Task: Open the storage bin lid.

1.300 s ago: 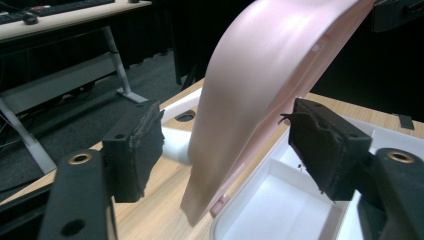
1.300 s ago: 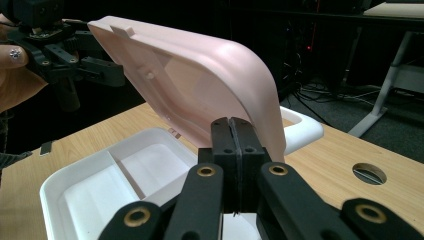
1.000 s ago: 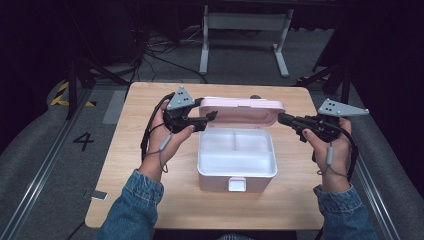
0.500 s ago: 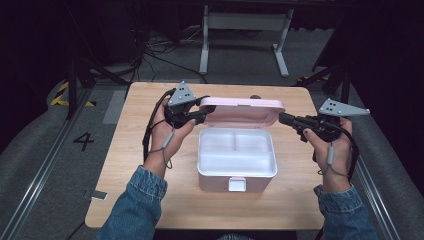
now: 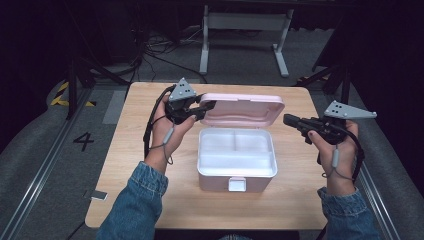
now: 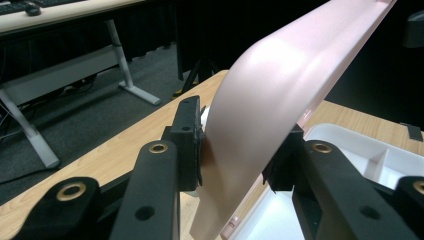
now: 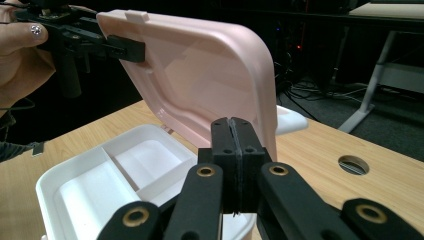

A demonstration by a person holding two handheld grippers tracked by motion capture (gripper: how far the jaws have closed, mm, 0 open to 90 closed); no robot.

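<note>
Wooden table (image 5: 150,195) carries a white divided box (image 5: 237,160) at its centre — the left gripper (image 5: 200,111), jaws just closed, clamps its raised pink lid (image 5: 243,109) at the corner — while the right gripper (image 5: 290,120) hovers clenched beside the box, holding nothing.

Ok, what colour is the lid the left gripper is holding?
Pale pink. The lid shows best in the right gripper view, hinged up over the white box.
</note>
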